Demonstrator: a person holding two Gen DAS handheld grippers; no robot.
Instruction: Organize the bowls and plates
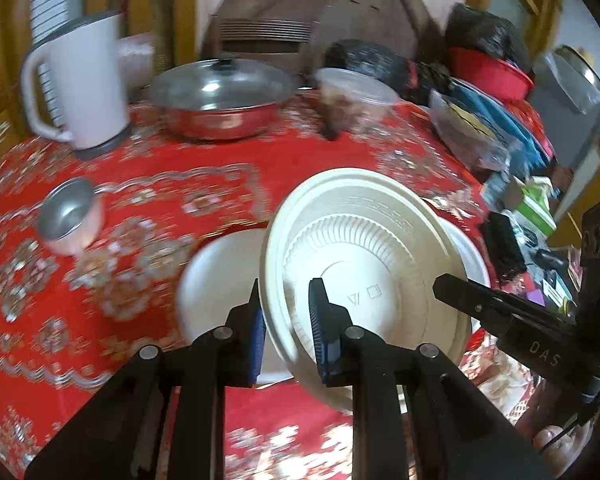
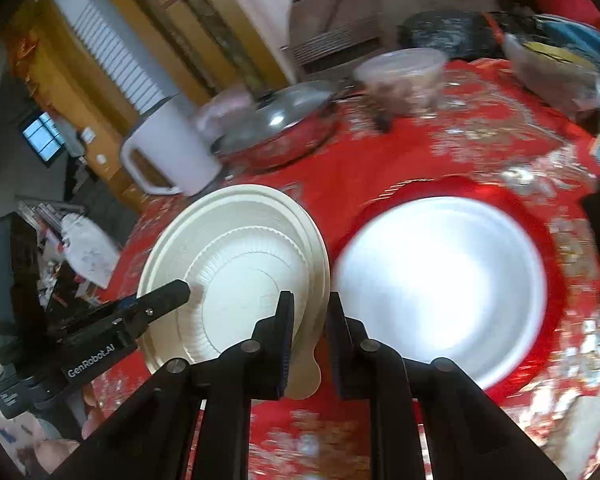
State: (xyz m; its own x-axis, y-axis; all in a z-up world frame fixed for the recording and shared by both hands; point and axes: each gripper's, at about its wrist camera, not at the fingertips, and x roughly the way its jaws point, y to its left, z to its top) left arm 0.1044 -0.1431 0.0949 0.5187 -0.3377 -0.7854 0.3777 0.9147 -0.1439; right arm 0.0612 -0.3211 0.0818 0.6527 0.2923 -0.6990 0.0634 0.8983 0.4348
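A cream disposable bowl (image 1: 364,256) is held up on edge above the table, its ribbed underside facing both cameras. My left gripper (image 1: 288,320) is shut on its near rim, blue pads on either side. In the right wrist view the same cream bowl (image 2: 240,272) has its rim and tab between the fingers of my right gripper (image 2: 310,340), which is shut on it. A finger of the right gripper (image 1: 460,292) lies across the bowl's right side. Behind the bowl, a white bowl (image 2: 440,288) sits in a red plate (image 2: 556,280) on the table.
The red patterned tablecloth (image 1: 140,168) carries a white kettle (image 1: 80,80), a lidded steel pan (image 1: 220,96), a clear plastic tub (image 1: 356,96) and a small metal cup (image 1: 68,216). Bags and packets (image 1: 484,128) crowd the right side. A hand (image 1: 552,440) shows at lower right.
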